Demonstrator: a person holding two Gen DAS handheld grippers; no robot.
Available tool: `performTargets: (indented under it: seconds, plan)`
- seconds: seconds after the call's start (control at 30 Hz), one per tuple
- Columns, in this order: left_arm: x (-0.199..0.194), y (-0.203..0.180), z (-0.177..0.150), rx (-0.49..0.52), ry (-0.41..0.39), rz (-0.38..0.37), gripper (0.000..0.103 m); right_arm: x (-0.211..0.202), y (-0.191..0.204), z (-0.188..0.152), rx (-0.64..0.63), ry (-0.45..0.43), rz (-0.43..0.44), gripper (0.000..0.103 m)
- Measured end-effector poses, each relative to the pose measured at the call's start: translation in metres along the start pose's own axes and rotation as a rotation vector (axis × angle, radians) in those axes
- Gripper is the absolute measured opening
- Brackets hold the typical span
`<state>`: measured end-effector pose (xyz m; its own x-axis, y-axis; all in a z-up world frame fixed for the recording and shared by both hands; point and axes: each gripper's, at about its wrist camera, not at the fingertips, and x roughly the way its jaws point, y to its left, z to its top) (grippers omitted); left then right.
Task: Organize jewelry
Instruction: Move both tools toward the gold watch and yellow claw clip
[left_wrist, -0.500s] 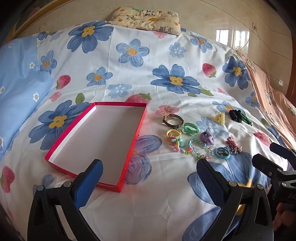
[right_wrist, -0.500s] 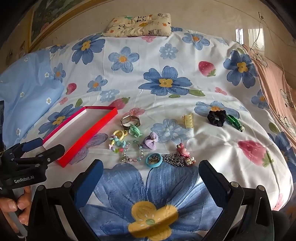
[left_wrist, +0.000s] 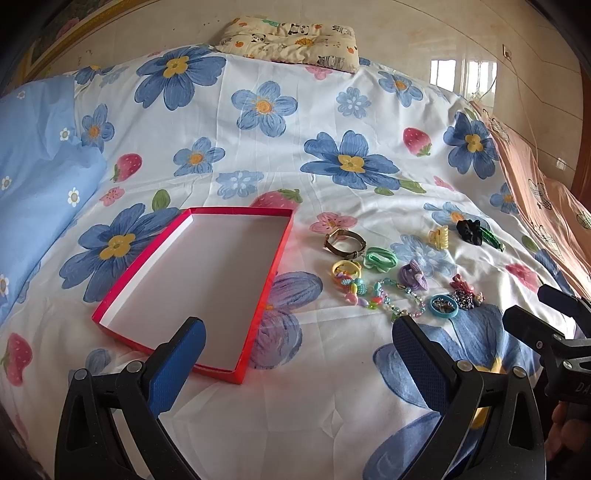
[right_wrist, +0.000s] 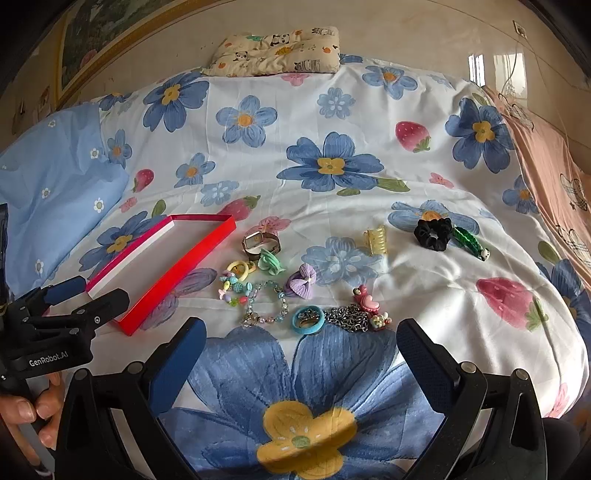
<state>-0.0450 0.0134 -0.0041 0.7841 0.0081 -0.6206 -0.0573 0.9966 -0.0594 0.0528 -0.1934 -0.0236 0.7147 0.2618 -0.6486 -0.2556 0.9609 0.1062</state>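
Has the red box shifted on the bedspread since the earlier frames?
No. The red box keeps its far corner beside the same printed strawberry in the left wrist view.

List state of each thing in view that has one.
red box: lid off, empty
left gripper: fingers wide apart, holding nothing
right gripper: fingers wide apart, holding nothing
watch: strap closed in a loop, on the bedsheet
yellow claw clip: shut
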Motion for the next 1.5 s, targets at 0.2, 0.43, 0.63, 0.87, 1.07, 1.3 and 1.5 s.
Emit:
performTargets:
  seconds: [0.2,0.43,0.63,0.87,1.07,1.3,1.5]
  plan:
    - [0.0,-0.001,-0.001,0.0,0.0,0.001,0.102,0.001,0.0,0.001,-0.027,0.028,-0.021,0.103]
    - [0.0,-0.002,0.0,0.003,0.004,-0.001,0.102,0.004,0.001,0.0,-0.055,0.063,-0.043,0.103]
    - [0.007,0.001,0.002,-0.006,0.02,-0.013,0.102,0.009,-0.002,0.001,-0.031,0.06,-0.013,0.103]
    - [0.019,0.002,0.005,-0.003,0.038,-0.014,0.102,0.016,-0.005,0.003,-0.032,0.068,-0.02,0.103]
    - [0.034,0.0,0.014,0.007,0.056,-0.025,0.101,0.025,-0.014,0.01,-0.014,0.097,-0.008,0.102]
    - [0.056,0.0,0.032,0.024,0.084,-0.032,0.099,0.038,-0.026,0.02,0.018,0.117,0.018,0.102]
    - [0.087,-0.007,0.063,0.09,0.122,-0.043,0.09,0.056,-0.039,0.034,0.038,0.138,0.029,0.096]
